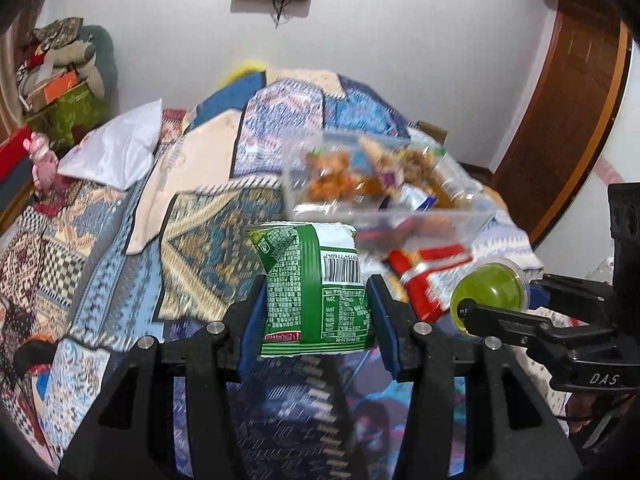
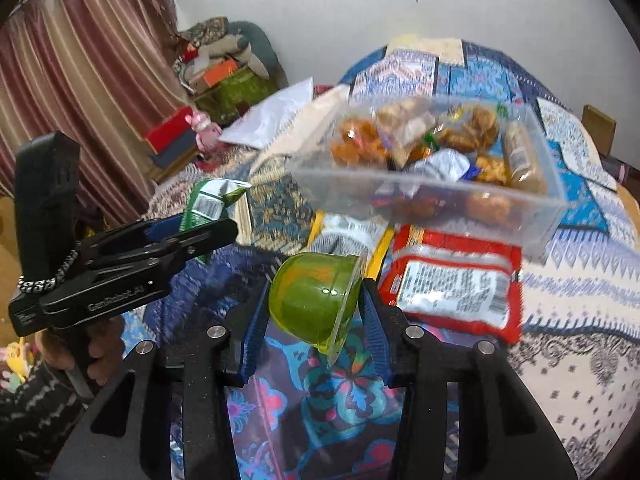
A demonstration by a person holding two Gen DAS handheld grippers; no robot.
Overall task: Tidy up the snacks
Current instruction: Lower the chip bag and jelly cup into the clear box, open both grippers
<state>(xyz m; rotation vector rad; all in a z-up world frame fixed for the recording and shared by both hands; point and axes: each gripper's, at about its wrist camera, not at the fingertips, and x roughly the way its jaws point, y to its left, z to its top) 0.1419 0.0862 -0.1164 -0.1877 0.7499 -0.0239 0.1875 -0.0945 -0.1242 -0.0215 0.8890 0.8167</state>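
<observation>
My left gripper (image 1: 318,300) is shut on a green snack packet (image 1: 316,288), held upright above the bed. It also shows at the left of the right wrist view (image 2: 208,200). My right gripper (image 2: 316,300) is shut on a green jelly cup (image 2: 316,300), tilted on its side; the cup shows at the right of the left wrist view (image 1: 490,294). A clear plastic box (image 2: 536,208) with several wrapped snacks stands on the bed beyond both grippers, also in the left wrist view (image 1: 464,216). A red-edged snack packet (image 2: 452,288) lies in front of the box.
The patterned bedspread (image 1: 208,248) covers the bed. A white pillow (image 1: 116,152) lies at the far left. Boxes and clothes (image 1: 60,76) pile in the left corner. A brown door (image 1: 560,120) stands at the right, curtains (image 2: 80,80) at the left.
</observation>
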